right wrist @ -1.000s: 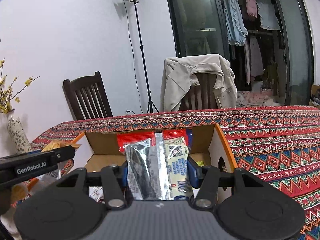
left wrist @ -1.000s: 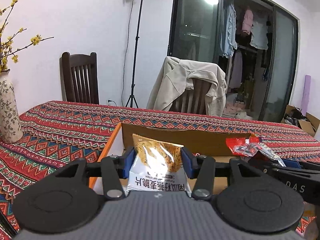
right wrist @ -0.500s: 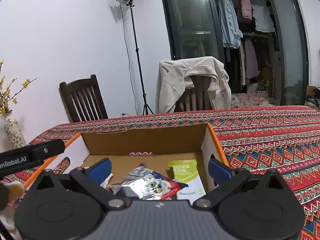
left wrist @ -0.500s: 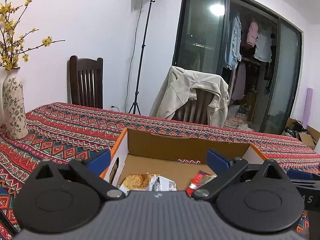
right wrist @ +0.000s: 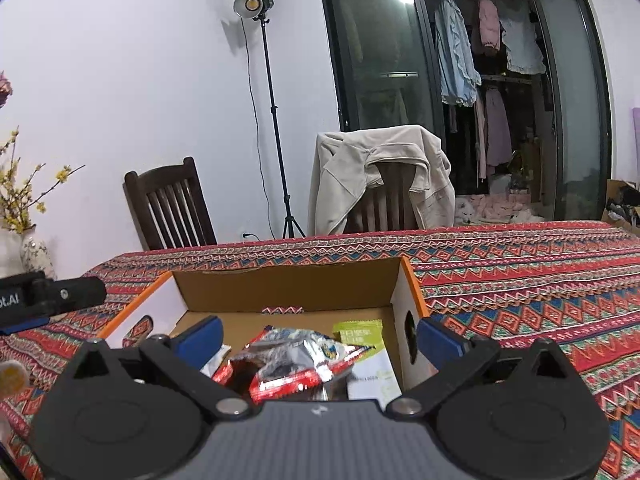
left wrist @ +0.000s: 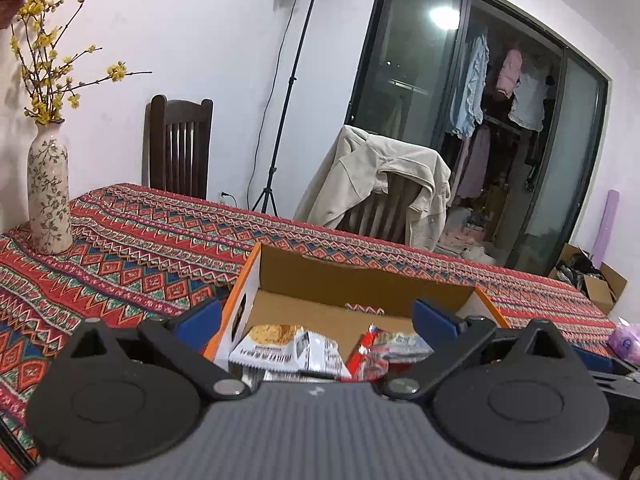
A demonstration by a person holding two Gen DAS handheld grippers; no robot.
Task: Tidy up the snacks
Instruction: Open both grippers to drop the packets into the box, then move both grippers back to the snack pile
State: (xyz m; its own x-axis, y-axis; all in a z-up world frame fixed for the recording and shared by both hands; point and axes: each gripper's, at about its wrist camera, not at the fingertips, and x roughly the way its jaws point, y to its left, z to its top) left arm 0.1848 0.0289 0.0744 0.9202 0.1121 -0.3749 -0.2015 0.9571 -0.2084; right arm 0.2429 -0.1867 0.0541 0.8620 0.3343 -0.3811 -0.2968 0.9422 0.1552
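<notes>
An open cardboard box [left wrist: 360,284] with orange edges stands on the patterned tablecloth. Inside lie a white cracker packet [left wrist: 288,346] and a red foil packet [left wrist: 370,354]. My left gripper [left wrist: 316,314] hangs open over the box's near side, nothing between its blue pads. In the right wrist view the same box [right wrist: 288,284] holds the red and silver foil packet [right wrist: 296,364] and a green and white packet [right wrist: 366,350]. My right gripper [right wrist: 318,334] is open above them, holding nothing. The left gripper's black body [right wrist: 48,298] shows at the left edge.
A floral vase [left wrist: 48,196] with yellow blossoms stands on the table at the left. Two wooden chairs [left wrist: 178,148] stand behind the table, one draped with a beige jacket [left wrist: 376,184]. A light stand [left wrist: 296,92] rises by the wall. A pink pack [left wrist: 624,338] lies at the right.
Both grippers opened and let their packets fall into the box: the cracker packet from the left, the red foil packet from the right. Both then drew back and rose slightly.
</notes>
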